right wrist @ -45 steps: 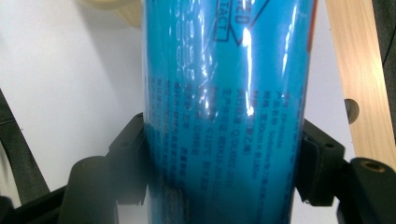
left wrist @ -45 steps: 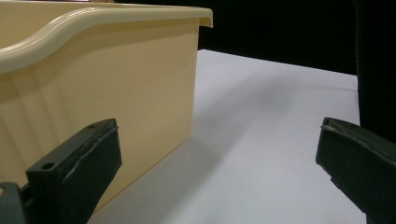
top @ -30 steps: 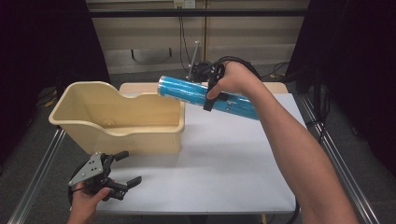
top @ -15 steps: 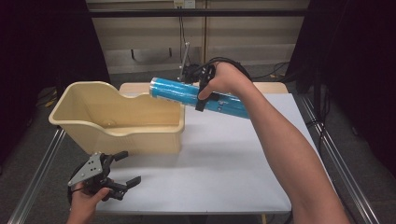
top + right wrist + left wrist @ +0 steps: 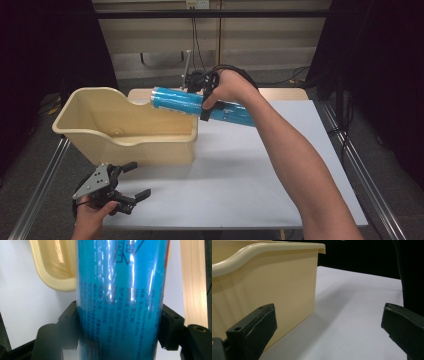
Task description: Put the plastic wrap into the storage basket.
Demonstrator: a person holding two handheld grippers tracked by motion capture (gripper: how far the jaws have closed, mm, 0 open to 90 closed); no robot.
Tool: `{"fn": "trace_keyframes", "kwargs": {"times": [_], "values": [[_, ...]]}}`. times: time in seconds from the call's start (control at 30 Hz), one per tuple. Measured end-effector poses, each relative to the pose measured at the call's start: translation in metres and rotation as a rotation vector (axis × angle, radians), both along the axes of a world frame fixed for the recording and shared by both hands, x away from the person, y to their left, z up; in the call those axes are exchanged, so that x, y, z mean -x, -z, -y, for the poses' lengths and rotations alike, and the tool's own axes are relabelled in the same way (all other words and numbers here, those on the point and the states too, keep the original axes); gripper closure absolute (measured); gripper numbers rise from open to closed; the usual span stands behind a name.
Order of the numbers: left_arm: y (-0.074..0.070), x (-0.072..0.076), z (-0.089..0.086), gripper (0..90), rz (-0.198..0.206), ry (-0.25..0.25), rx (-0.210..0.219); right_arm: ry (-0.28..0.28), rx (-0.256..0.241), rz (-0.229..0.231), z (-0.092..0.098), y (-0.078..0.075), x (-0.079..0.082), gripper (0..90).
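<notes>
Tool on our left (image 5: 131,196) is resting wide and empty at the white surface's (image 5: 240,185) near edge, beside the beige bin (image 5: 125,145). Our right tool (image 5: 206,102) is gripping the blue tube (image 5: 180,100) crosswise, its end overhanging the bin's rim. We judge lowering and releasing come next.

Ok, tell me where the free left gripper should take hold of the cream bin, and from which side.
Probably the rolled rim on the near long wall of the cream bin. The open left gripper already sits in front of that wall, so come up from the near side, one jaw inside, one outside. The wall itself is broad and flat; the thin rim fits between jaws.
</notes>
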State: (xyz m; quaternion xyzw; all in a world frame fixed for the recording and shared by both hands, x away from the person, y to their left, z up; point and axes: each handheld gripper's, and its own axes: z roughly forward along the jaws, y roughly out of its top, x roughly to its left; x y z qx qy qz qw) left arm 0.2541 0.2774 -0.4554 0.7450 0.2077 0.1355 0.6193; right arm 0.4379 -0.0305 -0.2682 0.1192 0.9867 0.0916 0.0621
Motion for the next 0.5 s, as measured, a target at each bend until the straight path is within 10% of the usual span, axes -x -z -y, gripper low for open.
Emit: {"fn": "trace_keyframes", "kwargs": {"times": [0.5], "values": [[0.0,-0.001,-0.001,0.0,-0.001,0.0,0.0,-0.026,0.009,0.003,-0.016,0.007,-0.006,32.7]]}}
